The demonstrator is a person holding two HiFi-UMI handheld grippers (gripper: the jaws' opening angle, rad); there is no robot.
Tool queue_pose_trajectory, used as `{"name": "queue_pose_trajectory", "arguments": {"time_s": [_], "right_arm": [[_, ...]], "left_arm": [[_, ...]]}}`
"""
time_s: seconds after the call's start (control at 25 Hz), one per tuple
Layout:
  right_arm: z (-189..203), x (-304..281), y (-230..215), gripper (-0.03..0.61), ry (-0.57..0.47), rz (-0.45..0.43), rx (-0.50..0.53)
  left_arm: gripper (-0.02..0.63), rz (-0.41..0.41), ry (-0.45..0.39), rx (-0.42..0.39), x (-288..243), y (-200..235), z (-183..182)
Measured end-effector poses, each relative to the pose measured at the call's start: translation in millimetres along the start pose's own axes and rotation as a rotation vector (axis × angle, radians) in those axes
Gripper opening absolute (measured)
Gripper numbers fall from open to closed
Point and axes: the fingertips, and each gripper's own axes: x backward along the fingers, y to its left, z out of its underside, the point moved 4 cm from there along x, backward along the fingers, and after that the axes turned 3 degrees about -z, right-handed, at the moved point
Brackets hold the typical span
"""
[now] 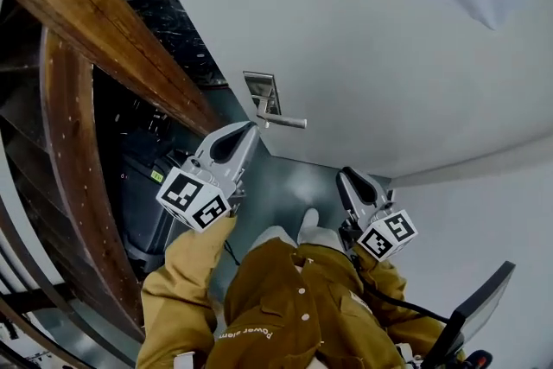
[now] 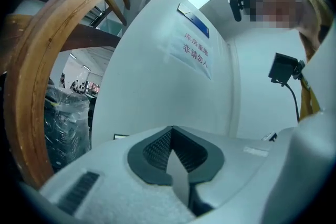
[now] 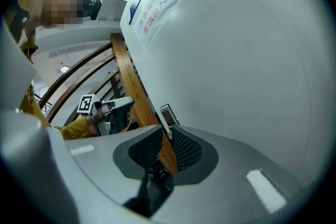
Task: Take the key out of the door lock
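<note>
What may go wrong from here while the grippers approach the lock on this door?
The left gripper is near the lever handle and may knock it instead of reaching the lock plate.
The wooden railing runs close on its left; a sideways pull may hit it.
No key is discernible in any view, so the grip may land on the wrong part.
</note>
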Motion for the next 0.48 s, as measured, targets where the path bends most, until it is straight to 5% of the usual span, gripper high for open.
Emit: {"name": "queue_pose_trajectory", "arguments": {"time_s": [0.48], "right_arm": [[6.7, -37.8, -6.0, 0.058, -0.009, -0.007, -0.056]], "left_arm": [[-0.002, -0.035, 0.024, -0.086, -87.4, 80.4, -55.8]]}}
